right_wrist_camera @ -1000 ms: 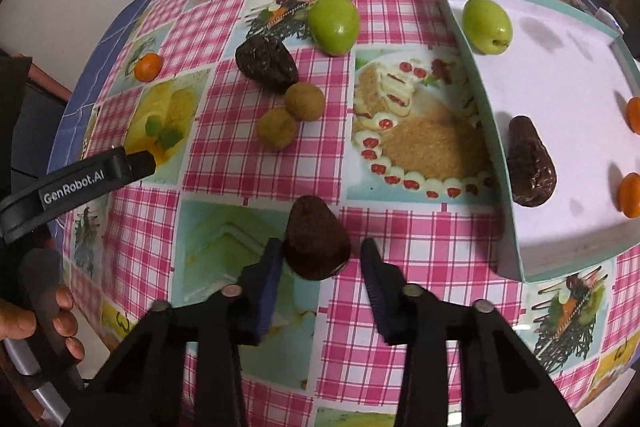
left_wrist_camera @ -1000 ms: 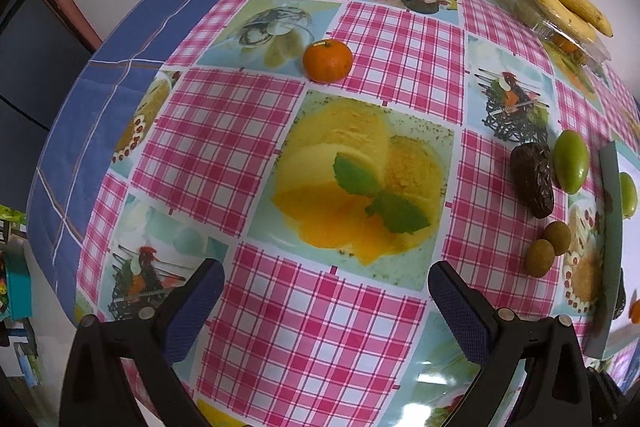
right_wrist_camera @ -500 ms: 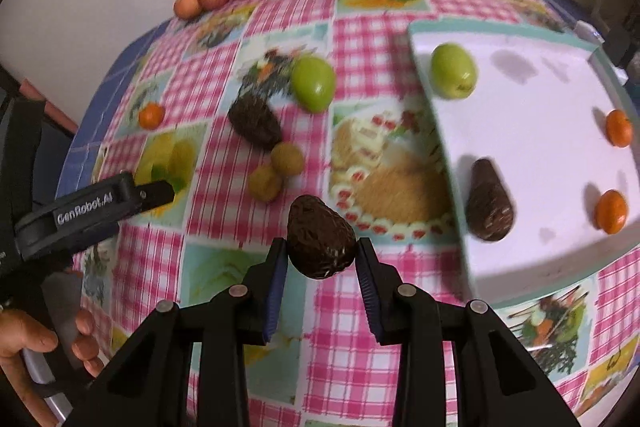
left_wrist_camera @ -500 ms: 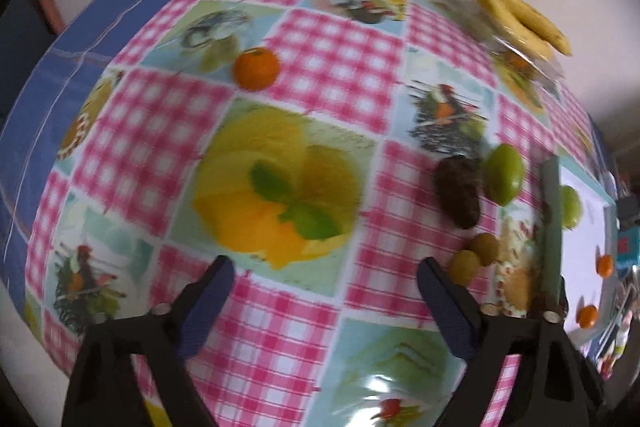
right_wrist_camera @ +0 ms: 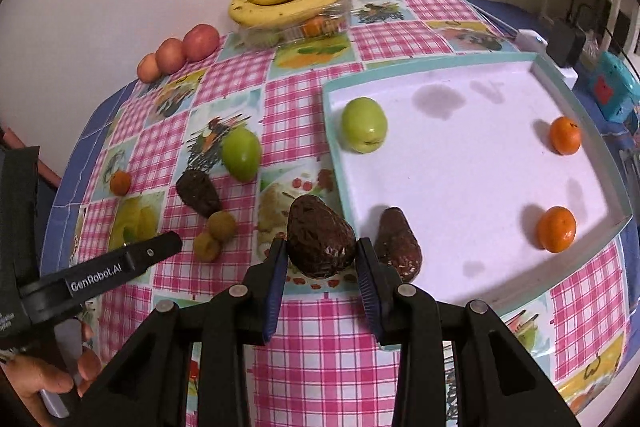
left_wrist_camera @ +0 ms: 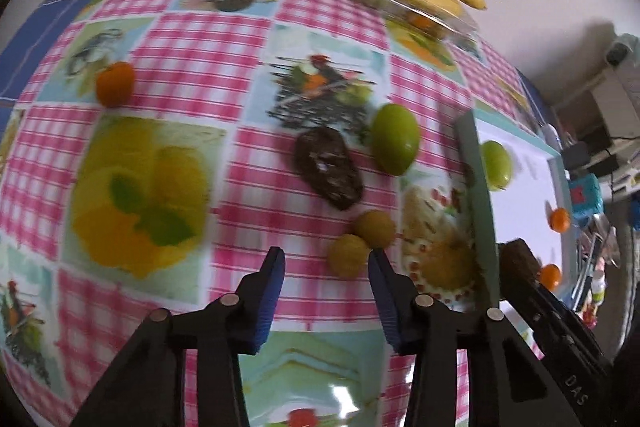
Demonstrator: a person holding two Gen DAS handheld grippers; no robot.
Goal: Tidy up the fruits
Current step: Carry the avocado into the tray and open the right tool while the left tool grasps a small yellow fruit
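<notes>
A: Held item?
B: Dark avocado, clamped between the right gripper pads. Long axis runs away from the camera, narrow end up and far, fat end toward the jaws. It hangs above the cloth, just off the tray's near-left corner.

A: Left gripper?
B: Jaws closing, nothing between them. Two small yellow-green fruits sit just past the right fingertip: one near the tip, the other touching it behind. No pad contact that I can see.

A: In the tray?
B: Second avocado at the near-left, narrow end pointing far, just right of the held one. Green apple at the far-left. Two tangerines on the right side, one far, one near.

A: Loose on the cloth?
B: Third avocado, lying diagonal, narrow end toward far-left. Green mango just behind it, close, can't tell if touching. Lone tangerine further left.

A: Back edge?
B: Three red apples in a row by the wall. Bananas on top of a clear pack, stems left.

A: Person?
B: Hand at lower left of the right view, gripping the left tool's handle. Left view is motion-blurred.
</notes>
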